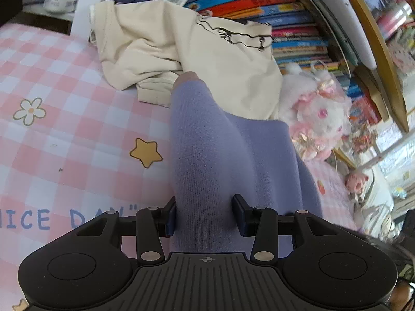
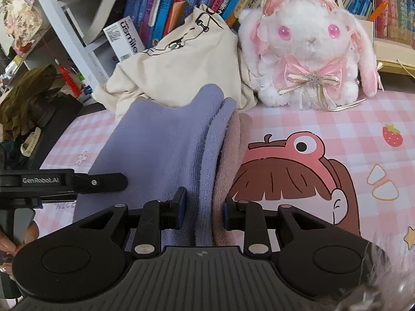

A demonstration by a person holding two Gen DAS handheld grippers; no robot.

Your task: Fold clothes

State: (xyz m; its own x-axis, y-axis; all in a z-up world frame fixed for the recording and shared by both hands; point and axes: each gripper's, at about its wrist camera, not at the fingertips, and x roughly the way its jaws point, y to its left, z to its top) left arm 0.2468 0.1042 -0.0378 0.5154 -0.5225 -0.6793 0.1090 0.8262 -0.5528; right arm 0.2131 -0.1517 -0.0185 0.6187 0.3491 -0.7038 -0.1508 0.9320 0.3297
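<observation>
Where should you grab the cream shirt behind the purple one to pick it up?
Judging from its pose, take the cream shirt at its loose ribbed hem, coming in low from the near side over the pink checked mat. That edge lies free on the mat; the purple garment covers part of its right side.

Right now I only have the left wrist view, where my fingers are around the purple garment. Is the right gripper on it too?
Observer: Yes. The right gripper has its fingers either side of the garment's folded edge, and fabric fills the gap.
Operator: Only purple in there?
Observer: No. A pink layer lies under the purple, also between the fingers.
Operator: What's right of that edge?
Observer: The mat, with a cartoon girl print next to the pink layer. The plush sits upright further back.
</observation>
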